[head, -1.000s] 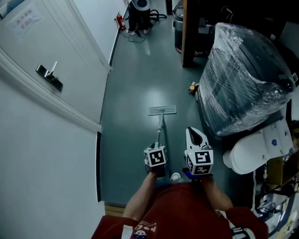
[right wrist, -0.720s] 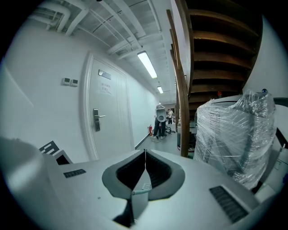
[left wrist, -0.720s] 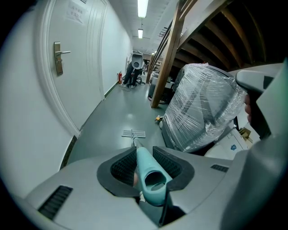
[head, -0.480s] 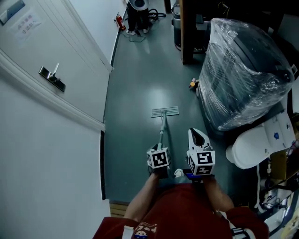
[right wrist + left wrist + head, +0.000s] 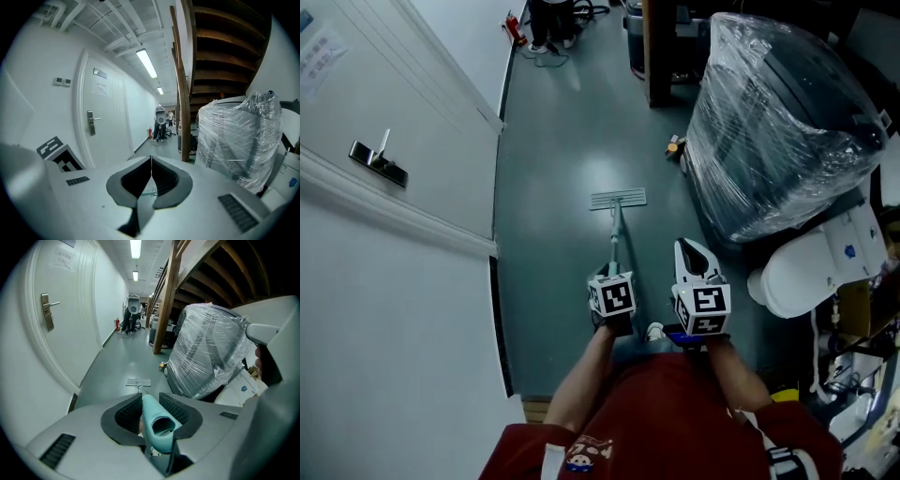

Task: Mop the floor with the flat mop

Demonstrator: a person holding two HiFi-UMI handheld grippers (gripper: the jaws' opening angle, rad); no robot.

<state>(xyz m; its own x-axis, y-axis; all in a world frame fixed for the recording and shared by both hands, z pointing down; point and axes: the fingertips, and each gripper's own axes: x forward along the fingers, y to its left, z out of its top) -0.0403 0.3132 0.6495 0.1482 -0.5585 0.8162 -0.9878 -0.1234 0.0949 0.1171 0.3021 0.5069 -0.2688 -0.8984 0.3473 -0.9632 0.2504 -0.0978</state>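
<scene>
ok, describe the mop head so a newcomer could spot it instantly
Start at the big plastic-wrapped bundle on the right; on the green floor just left of it lies the mop head. It is the pale flat rectangle ending the teal handle held by the left gripper, unlike the small orange object nearby.

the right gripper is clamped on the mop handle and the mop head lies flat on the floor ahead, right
Wrong gripper. The left gripper is the one clamped on the mop handle, as the left gripper view shows. The right gripper has its jaws together on nothing. The mop head does lie flat on the floor ahead.
</scene>
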